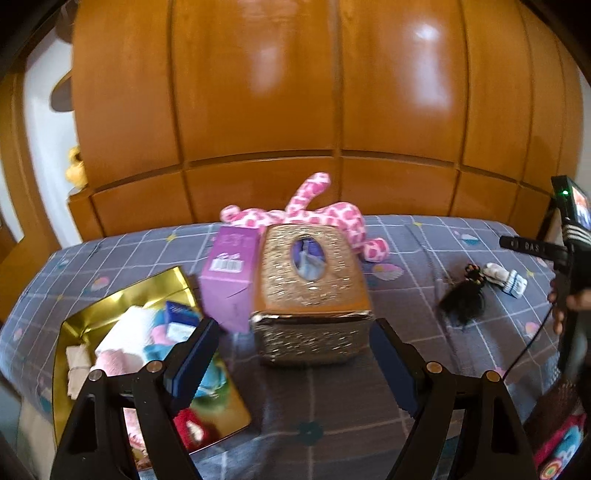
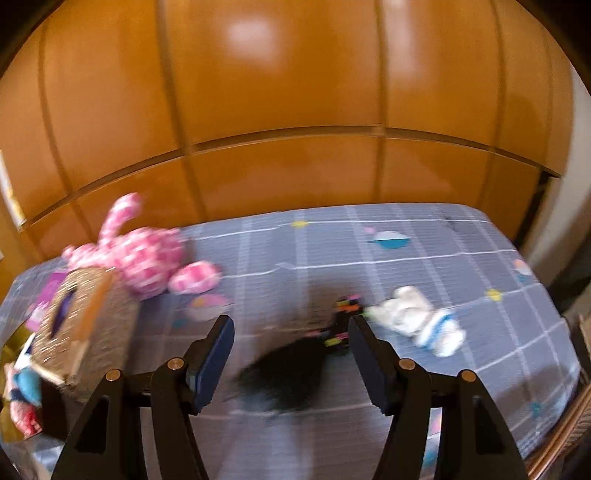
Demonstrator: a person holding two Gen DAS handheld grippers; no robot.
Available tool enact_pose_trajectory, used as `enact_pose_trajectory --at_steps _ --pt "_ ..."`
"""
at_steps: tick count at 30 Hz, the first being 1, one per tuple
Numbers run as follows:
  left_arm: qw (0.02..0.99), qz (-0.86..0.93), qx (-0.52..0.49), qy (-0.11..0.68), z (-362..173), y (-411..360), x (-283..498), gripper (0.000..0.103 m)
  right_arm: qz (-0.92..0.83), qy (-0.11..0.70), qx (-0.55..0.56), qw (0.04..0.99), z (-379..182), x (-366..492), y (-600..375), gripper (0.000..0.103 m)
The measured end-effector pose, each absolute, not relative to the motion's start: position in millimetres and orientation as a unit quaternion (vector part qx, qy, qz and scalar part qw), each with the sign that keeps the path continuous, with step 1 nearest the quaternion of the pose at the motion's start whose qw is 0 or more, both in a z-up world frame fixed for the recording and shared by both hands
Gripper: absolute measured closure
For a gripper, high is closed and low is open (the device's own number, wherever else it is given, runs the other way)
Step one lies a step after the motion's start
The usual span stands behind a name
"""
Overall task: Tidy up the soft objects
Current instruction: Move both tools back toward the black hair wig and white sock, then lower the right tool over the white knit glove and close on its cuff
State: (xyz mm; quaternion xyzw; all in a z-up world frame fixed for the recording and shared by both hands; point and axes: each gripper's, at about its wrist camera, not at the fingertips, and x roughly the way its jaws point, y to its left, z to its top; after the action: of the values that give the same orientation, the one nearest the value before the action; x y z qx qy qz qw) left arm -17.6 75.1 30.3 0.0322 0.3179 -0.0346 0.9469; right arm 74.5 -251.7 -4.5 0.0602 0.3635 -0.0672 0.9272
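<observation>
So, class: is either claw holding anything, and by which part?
Nothing is held. The left claw and the right claw both stand open, with nothing between their pads.

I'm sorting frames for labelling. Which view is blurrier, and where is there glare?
Right wrist view: heavy motion smear on the pink plush toy and black hairpiece. Left wrist view: sharper, the tissue box reads clearly. Glare patches on the wooden wardrobe in both; fisheye bends its panels.

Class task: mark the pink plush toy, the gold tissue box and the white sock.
pink plush toy (image 2: 147, 258), right wrist view, body.
gold tissue box (image 1: 310, 280), left wrist view, top.
white sock (image 2: 413, 317), right wrist view, middle.
</observation>
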Motion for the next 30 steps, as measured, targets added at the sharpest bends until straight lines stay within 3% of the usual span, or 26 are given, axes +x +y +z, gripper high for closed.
enact_pose_trajectory --at_steps 6,11,30 --pt "0.941 -0.065 0.054 0.327 30 43 -2 0.019 -0.151 0.346 0.083 0.922 -15 80 -309 0.038" --pt "0.935 -0.088 0.072 0.336 22 17 12 0.019 -0.168 0.357 0.173 0.902 -29 79 -346 0.038" --pt "0.904 -0.152 0.109 0.385 -20 -64 56 0.019 -0.151 0.367 0.302 0.867 -45 73 -380 0.038"
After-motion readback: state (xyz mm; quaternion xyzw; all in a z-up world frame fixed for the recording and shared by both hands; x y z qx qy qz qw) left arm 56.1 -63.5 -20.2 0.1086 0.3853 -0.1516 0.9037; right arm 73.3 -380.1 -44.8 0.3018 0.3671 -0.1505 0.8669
